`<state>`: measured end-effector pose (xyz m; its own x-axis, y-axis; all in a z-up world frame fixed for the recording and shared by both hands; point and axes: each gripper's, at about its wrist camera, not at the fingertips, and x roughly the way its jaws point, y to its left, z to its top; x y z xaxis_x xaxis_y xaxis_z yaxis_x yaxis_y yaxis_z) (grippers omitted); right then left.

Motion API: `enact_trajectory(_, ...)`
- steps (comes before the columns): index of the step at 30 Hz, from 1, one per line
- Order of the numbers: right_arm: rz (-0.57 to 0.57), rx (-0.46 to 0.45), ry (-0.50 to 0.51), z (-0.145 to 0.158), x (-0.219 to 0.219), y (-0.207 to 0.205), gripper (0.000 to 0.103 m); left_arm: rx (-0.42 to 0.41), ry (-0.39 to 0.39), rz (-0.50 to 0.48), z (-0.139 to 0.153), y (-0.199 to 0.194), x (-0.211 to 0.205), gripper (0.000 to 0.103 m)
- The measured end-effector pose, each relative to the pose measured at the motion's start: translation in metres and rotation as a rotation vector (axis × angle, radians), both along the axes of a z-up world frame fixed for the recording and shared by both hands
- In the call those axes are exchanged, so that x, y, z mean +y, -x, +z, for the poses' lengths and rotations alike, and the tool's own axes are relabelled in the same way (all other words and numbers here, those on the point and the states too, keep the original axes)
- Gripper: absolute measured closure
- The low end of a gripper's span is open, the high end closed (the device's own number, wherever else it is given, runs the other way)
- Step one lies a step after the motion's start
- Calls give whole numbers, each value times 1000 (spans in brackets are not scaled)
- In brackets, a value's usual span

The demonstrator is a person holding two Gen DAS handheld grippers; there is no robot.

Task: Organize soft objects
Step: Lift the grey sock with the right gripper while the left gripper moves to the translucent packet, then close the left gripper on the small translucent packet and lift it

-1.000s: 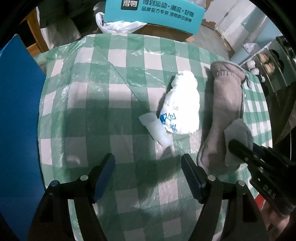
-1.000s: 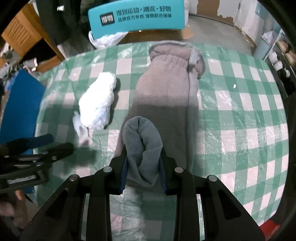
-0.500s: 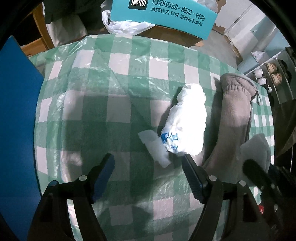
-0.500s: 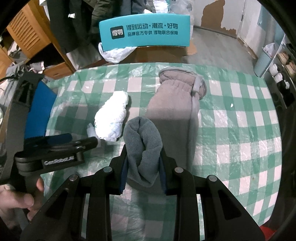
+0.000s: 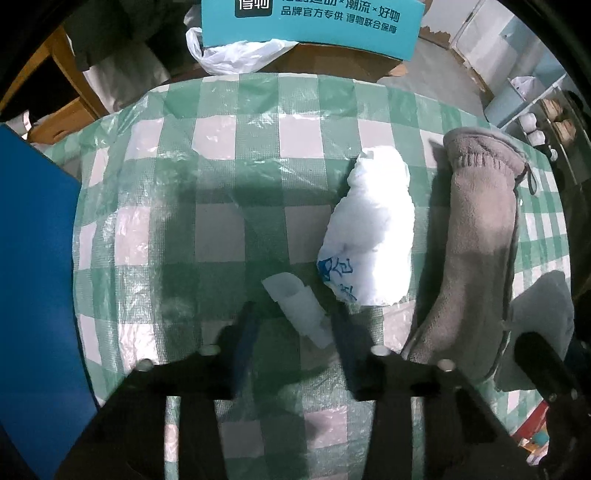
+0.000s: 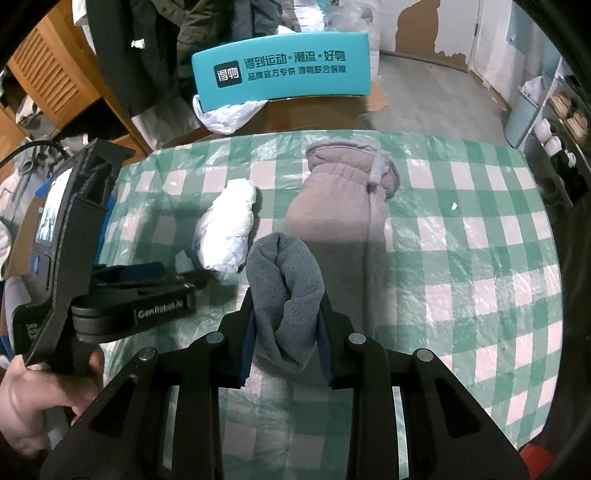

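In the right wrist view the right gripper point(image 6: 284, 332) sits at lower centre of the frame, its jaws pinching a folded grey towel point(image 6: 284, 291) that stands up between the blue pads; behind it a long taupe fleece sleeve point(image 6: 343, 221) lies on the green-and-white checked tablecloth point(image 6: 461, 258), running toward the upper centre; a crumpled white bag point(image 6: 227, 229) lies just left of it. In the left wrist view the left gripper point(image 5: 295, 332) points down at lower centre, its jaws closing, blurred, with a small white tab point(image 5: 299, 306) of that bag point(image 5: 373, 236) between them; whether the pads yet press it cannot be told; a teal box point(image 5: 314, 26) stands beyond the table's far edge, at top.
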<state>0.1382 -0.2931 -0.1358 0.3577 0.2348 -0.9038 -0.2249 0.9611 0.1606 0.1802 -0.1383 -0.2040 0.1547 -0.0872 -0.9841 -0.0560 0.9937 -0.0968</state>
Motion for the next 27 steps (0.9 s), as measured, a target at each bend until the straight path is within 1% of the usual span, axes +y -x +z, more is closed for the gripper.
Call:
enact_trajectory(1,1,1,-1,0,0,0,76,8,17,0,-1,0,1,80)
enact_trajectory(8,5,10,-2,0,0,2,76,1,78,-20,-2,2,8,88)
enact_trajectory(17,17,-6,12,4,5,5,76,-17,121,-40,12,18,15,89)
enact_trajectory(27,37,-16,34,10,11,14,76,-63,132,-83,34,34,13,88)
